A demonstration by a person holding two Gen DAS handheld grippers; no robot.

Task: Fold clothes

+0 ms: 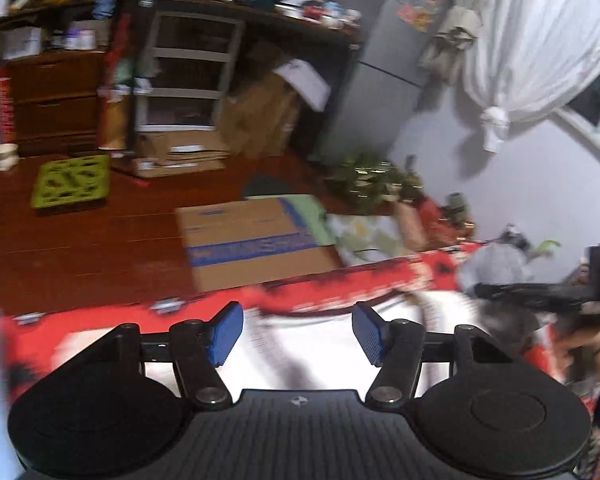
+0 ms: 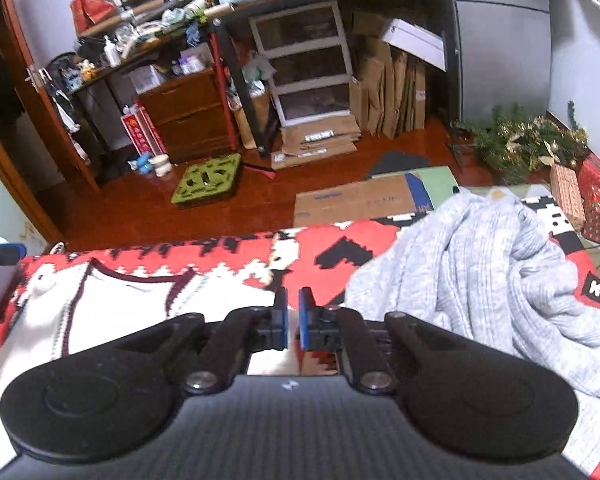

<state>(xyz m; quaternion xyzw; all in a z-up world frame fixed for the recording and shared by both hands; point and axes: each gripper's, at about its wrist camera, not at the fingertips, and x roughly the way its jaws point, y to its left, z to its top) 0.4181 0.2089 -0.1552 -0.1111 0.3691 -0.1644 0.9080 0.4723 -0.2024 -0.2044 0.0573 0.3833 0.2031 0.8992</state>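
White garment lies flat; left tongs apart, right tongs nearly together, both empty; I'd pinch hems evenly.

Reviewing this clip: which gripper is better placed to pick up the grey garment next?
Probably right. The right gripper sits beside the crumpled grey garment; its jaws are nearly together. The left gripper hovers, jaws apart, over the white garment.

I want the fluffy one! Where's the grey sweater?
In the right wrist view, the grey sweater lies crumpled on the red blanket, right of the white top.
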